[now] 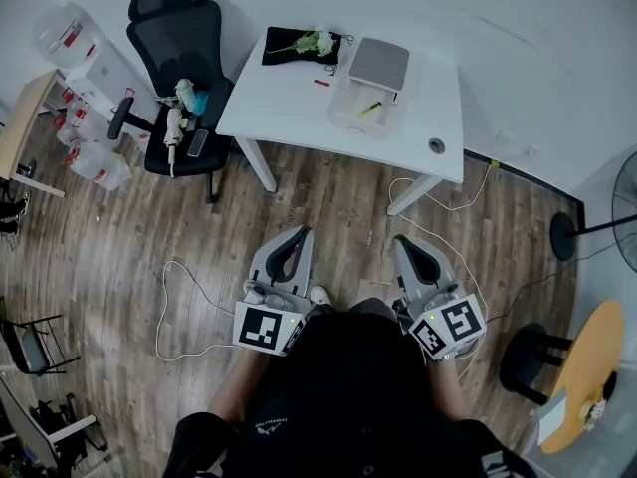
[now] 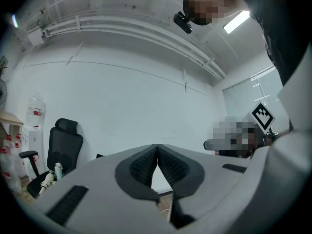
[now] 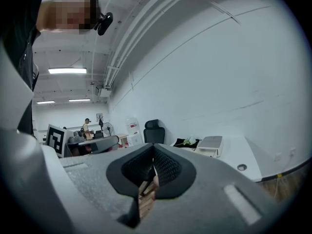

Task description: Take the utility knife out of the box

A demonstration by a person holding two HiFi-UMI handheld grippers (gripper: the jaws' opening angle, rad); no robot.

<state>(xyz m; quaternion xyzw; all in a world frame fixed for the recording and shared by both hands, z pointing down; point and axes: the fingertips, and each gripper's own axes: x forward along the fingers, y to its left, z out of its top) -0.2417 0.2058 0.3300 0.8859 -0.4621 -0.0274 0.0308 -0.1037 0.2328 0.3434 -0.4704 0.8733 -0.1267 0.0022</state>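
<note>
Left gripper [image 1: 298, 237] and right gripper [image 1: 404, 244], jaws pressed together and empty, face the box [image 1: 360, 108] well ahead on the table [image 1: 289, 103], the right seemingly nearer.

I look down on a floor [image 1: 328, 207] of brown wood planks, with a white cable [image 1: 169, 307] looped across it. A white counter [image 1: 428, 118] stands by the plain white wall [image 1: 518, 28]. Just left of it is a black office chair [image 1: 174, 38], and beyond that are clear water jugs [image 1: 65, 33] and a pale wooden desk [image 1: 22, 118]. At my right I see a fan on a stand [image 1: 627, 212], a black stool [image 1: 528, 357] and a round yellow table [image 1: 587, 366]. Overhead, strip lights [image 3: 67, 70] glow and white pipes [image 2: 122, 28] run along the ceiling.
</note>
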